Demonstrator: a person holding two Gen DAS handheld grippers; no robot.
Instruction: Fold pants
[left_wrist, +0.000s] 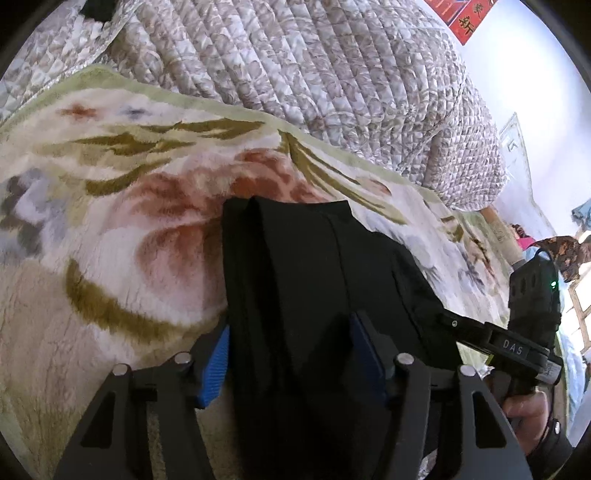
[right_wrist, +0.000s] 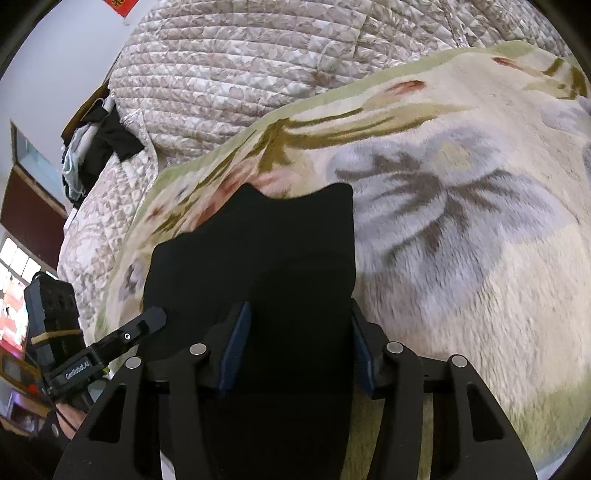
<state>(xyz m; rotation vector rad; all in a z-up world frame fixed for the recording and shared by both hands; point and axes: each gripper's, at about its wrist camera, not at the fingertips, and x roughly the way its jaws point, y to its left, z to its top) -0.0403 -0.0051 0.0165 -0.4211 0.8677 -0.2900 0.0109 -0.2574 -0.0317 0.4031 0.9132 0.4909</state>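
The black pants (left_wrist: 306, 266) lie on a fluffy floral blanket (left_wrist: 122, 206). In the left wrist view they run forward from between my left gripper (left_wrist: 291, 358), whose blue pads (left_wrist: 216, 363) stand wide apart on either side of the cloth. In the right wrist view the pants (right_wrist: 266, 251) also run forward from between the blue pads (right_wrist: 236, 347) of my right gripper (right_wrist: 299, 347), which stand wide apart too. Each gripper shows at the edge of the other's view: the right one (left_wrist: 465, 325) and the left one (right_wrist: 140, 328).
A quilted patterned bedspread (left_wrist: 314, 62) is heaped behind the blanket. A white wall with a red poster (left_wrist: 461, 18) is at the far right. In the right wrist view, dark clothes (right_wrist: 107, 144) hang at the left beside furniture and a window (right_wrist: 14, 258).
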